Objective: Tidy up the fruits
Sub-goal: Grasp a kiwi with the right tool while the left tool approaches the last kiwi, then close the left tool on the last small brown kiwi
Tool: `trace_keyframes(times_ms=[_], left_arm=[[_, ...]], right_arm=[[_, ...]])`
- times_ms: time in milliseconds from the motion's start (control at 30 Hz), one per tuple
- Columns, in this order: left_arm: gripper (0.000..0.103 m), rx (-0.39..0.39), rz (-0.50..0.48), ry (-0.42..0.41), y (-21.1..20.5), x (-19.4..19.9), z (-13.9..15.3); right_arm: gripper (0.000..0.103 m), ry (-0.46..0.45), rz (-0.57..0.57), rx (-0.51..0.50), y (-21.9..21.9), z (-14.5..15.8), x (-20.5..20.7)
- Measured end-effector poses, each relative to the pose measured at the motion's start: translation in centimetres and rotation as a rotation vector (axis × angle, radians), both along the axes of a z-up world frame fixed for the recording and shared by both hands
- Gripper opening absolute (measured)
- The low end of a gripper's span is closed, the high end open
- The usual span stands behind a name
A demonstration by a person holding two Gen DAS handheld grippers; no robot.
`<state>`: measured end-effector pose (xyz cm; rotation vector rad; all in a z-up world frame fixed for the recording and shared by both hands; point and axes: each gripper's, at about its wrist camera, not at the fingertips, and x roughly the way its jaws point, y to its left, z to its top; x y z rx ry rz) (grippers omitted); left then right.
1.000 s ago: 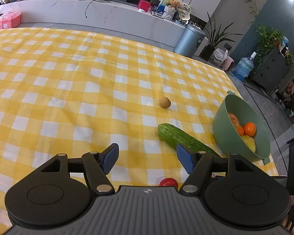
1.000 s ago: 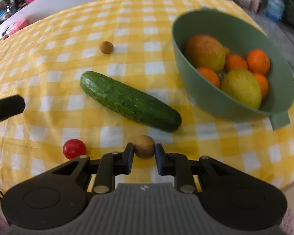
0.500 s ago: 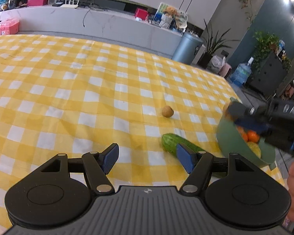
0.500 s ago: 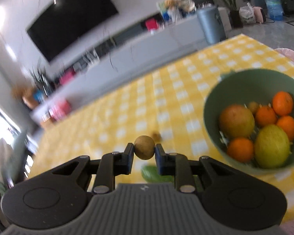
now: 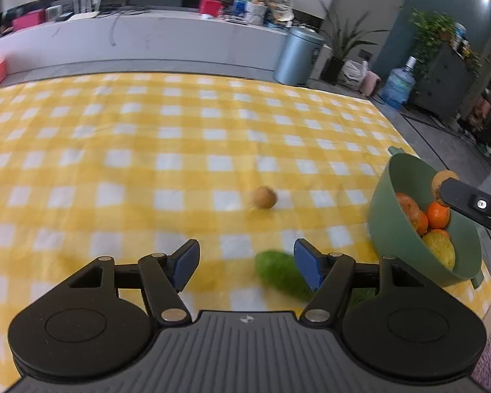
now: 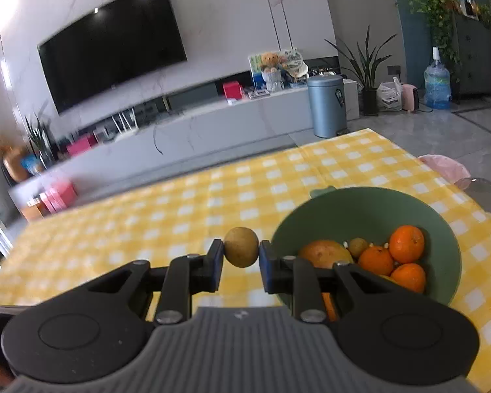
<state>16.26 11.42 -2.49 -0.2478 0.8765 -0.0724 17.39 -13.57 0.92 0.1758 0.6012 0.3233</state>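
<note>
Beside the green bowl (image 6: 448, 229), right tool (image 6: 241, 258) grips, seemingly, a longan (image 6: 241, 246); left tool (image 5: 245, 263) gapes empty.

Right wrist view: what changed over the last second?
The right tongs, shut on the small brown fruit, lifted it off the cloth and carried it up beside the green bowl. The left tongs stayed open; the cucumber stayed put.
</note>
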Motion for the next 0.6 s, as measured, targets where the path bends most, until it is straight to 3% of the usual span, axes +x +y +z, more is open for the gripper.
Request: trace_keyframes(times_ms=[100, 233, 333, 500, 600], left_arm=[[0.076, 0.008, -0.034, -0.028, -1.1, 1.8, -0.5], [0.068, 0.149, -0.095, -0.042, -3.6, 4.3, -1.7], [0.059, 0.199, -0.106, -0.013, -4.4, 6.1, -3.0], [0.056, 0.245, -0.125, 0.019, -4.9, 8.0, -4.5], [0.054, 0.231, -0.112, 0.039, -4.9, 8.7, -5.0]], right_arm=[[0.019, -0.032, -0.007, 0.0, -0.4, 0.4, -0.3], [0.02, 0.014, 0.058, 0.048, -0.5, 0.1, 0.0], [0.02, 0.027, 0.063, 0.082, -1.0, 0.0, -0.1], [0.02, 0.016, 0.051, 0.118, -1.7, 0.2, -0.4], [0.02, -0.01, 0.027, 0.06, -1.1, 0.1, -0.5]])
